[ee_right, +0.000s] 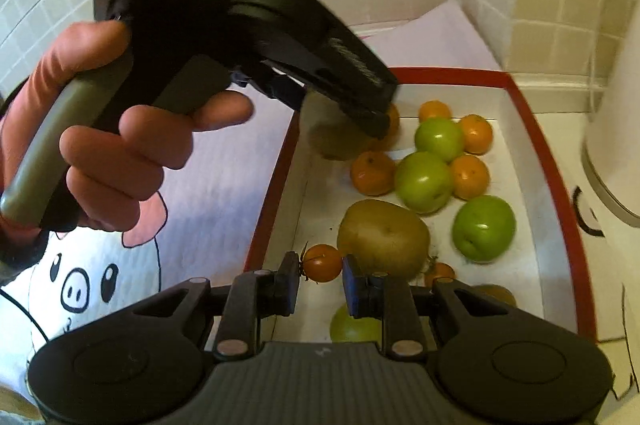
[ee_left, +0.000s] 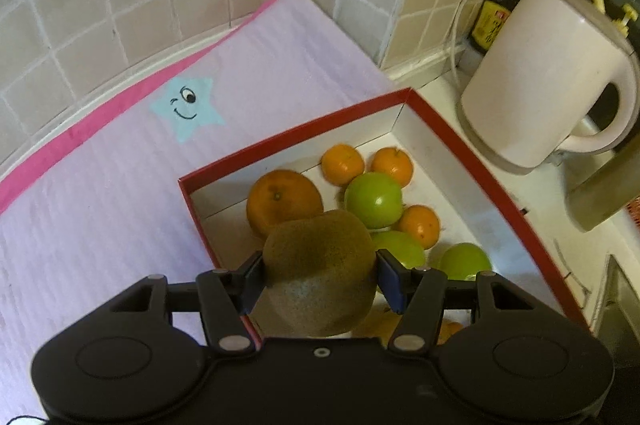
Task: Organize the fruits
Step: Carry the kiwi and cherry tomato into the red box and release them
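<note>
While your left tongs (ee_left: 320, 275) are pinching a fuzzy brown kiwi (ee_left: 320, 265) from both sides, they're holding it up over the near left part of the red box (ee_left: 480, 161), above the fruit already in there. From the left camera you can see a big orange (ee_left: 284, 201) right behind the kiwi, a green apple (ee_left: 374, 199) next to it, and three little oranges around that apple, one of them (ee_left: 343, 163) back near the far wall. Two more green apples sit lower down, partly hidden by the kiwi and the tongs.

Your right tongs (ee_right: 321, 279) are clamped on a small orange tomato (ee_right: 322, 263) with a bit of stem sticking out, held at the near left side of the box. Just right of it a yellowish-brown kiwi (ee_right: 384, 235) lies on the box floor, with a green apple (ee_right: 484, 229) further right and a cluster of apples and little oranges behind. Another green one (ee_right: 354, 327) peeks out below the tongs.

Your left hand (ee_right: 112, 153) is wrapped around the handle of the other tool at the upper left of the right view, and the kiwi it carries is blurry there.

The box sits on a pale purple cloth (ee_left: 120, 205) with a blue star on it, spread over the worktop. A white kettle (ee_left: 548, 77) stands right of the box, with a dark bottle (ee_left: 500, 5) behind it.
</note>
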### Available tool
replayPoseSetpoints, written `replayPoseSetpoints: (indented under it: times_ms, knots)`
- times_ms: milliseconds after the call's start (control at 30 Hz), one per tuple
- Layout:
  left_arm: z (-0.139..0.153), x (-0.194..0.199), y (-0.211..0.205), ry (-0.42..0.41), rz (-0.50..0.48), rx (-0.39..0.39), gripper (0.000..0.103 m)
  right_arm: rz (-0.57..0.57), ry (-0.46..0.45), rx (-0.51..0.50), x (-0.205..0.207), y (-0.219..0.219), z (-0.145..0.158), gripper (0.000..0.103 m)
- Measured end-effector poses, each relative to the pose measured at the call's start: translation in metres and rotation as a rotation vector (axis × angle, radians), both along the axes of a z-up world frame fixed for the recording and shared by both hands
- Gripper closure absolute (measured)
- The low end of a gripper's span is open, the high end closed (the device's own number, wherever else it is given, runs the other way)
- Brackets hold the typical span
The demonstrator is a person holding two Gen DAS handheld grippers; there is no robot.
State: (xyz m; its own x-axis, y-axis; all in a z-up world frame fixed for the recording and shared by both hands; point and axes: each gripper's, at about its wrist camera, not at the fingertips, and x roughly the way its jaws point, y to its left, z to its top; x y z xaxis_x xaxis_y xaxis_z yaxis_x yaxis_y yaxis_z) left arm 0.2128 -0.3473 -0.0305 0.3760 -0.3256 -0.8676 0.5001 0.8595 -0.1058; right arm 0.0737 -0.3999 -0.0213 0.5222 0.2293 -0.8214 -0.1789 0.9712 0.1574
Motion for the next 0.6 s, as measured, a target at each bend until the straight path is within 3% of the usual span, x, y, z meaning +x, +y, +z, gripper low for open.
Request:
replayPoseSetpoints:
  times_ms: [400,600]
  knots:
    - [-0.021,-0.004,-0.009,0.005,-0.008,0.088,0.033,0.024,0.019,-0.004,0.004,-0.004,-0.019,0.077]
    - [-0.017,-0.008,-0.011,-0.034,-0.023,0.095,0.033,0.022,0.025,0.0,0.005,-0.006,-0.023,0.076]
